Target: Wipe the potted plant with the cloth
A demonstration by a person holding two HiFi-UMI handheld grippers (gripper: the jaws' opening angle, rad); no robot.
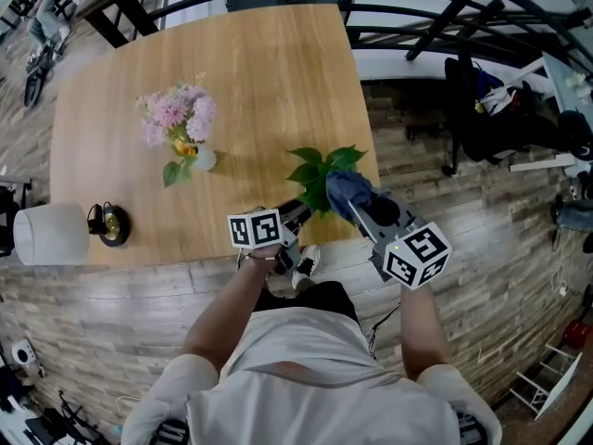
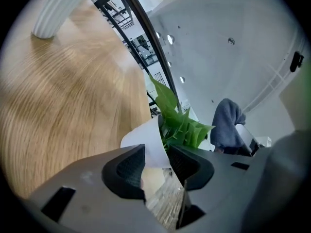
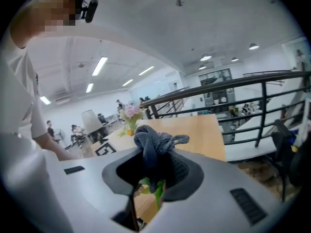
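1. Jaws of our left gripper (image 2: 155, 155) are clamped on the wall of the white pot (image 2: 145, 139); those of our right gripper (image 3: 151, 171) are clamped on the grey-blue cloth (image 3: 154, 144).
2. That pot holds broad, pointed green leaves (image 2: 183, 126); a small vase (image 1: 204, 159) farther in on the wooden counter (image 1: 269, 72) holds pink flowers (image 1: 178, 114).
3. We see the potted plant (image 1: 320, 170) at the counter's near edge; the cloth lies bunched against its leaves on our right.

No readable text or numbers
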